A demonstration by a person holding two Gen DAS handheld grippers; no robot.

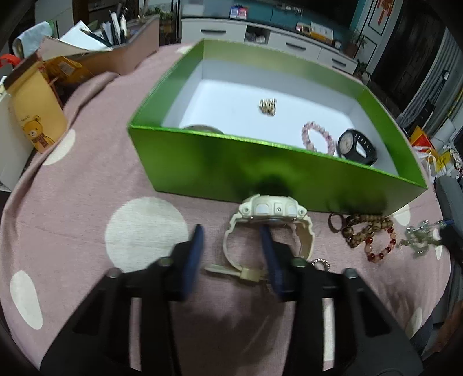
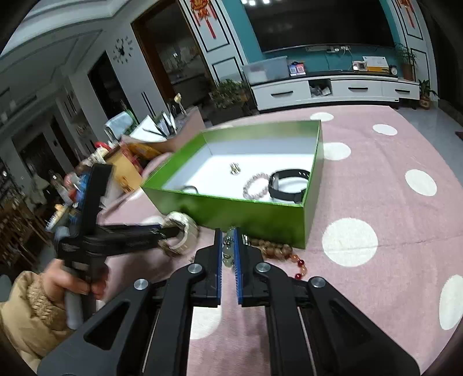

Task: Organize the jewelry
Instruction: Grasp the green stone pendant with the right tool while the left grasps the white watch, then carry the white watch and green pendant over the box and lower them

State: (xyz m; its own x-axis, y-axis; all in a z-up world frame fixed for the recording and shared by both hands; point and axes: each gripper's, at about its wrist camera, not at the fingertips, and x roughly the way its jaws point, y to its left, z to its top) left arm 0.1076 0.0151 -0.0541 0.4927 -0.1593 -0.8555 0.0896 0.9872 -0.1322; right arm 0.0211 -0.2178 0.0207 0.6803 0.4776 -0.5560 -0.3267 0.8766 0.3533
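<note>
Beside the green box (image 1: 260,170), the left gripper (image 1: 231,231) straddles the cream watch (image 1: 269,228) strap without pinching yet, so closing squarely matters, while the right gripper (image 2: 228,234) jaws clamp a pendant charm (image 2: 228,251).

Home living room, white TV cabinet (image 2: 332,89) under a dark screen (image 2: 318,23), wall clock (image 2: 123,50), potted plants (image 2: 228,89)

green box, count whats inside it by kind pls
Black wristwatch: 1
Pink beaded bracelet: 1
Small gold metal piece: 1
Round grey item, half hidden behind the near wall, kind unclear: 1
Total inside the shiny green cardboard box: 4
</note>
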